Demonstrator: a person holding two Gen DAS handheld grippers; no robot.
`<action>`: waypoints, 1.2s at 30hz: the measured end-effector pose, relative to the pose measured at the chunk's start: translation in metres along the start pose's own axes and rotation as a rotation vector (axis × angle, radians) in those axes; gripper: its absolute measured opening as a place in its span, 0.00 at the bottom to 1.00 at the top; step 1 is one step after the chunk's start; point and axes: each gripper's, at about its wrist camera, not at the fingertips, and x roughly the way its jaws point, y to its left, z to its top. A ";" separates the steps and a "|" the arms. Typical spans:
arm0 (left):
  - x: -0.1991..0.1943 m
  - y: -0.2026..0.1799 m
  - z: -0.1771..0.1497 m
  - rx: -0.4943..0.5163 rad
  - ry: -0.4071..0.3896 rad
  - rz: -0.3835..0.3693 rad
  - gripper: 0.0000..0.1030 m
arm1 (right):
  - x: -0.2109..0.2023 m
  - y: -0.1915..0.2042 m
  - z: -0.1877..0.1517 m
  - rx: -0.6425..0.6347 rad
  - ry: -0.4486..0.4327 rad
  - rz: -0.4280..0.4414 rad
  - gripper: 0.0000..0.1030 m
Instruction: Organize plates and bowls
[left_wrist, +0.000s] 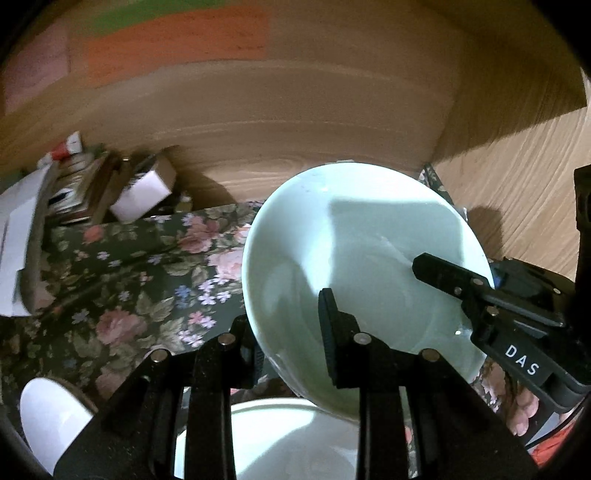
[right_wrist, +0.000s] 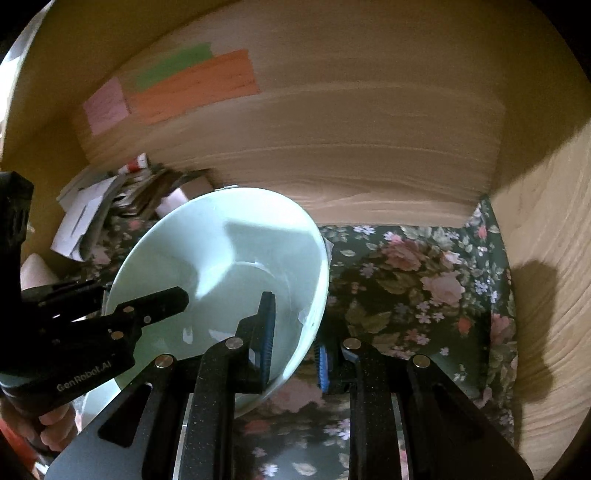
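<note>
My left gripper (left_wrist: 291, 332) and my right gripper (right_wrist: 295, 343) are both clamped on the rim of the pale green bowl (left_wrist: 354, 258), one at each side, holding it tilted above the floral-covered surface (left_wrist: 129, 280) in front of the wooden wall (left_wrist: 295, 122). Below it sits a white plate (left_wrist: 280, 439), and a white cup (left_wrist: 51, 417) stands at the left.

Pale green bowl (left_wrist: 354, 236): glossy, smooth glaze, probably ceramic. Floral cloth (left_wrist: 122, 273) under the bowl: matt, printed. Wood panel (left_wrist: 295, 110) behind the bowl: grained, matt. Gripper fingers (left_wrist: 376, 369): black matt plastic.
</note>
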 end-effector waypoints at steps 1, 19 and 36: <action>-0.003 0.002 -0.001 -0.003 -0.004 0.004 0.25 | 0.000 0.003 -0.001 -0.003 0.000 0.005 0.17; -0.059 0.055 -0.039 -0.072 -0.073 0.080 0.25 | 0.000 0.076 -0.011 -0.089 -0.005 0.096 0.18; -0.093 0.118 -0.077 -0.176 -0.105 0.180 0.25 | 0.027 0.147 -0.022 -0.179 0.036 0.229 0.20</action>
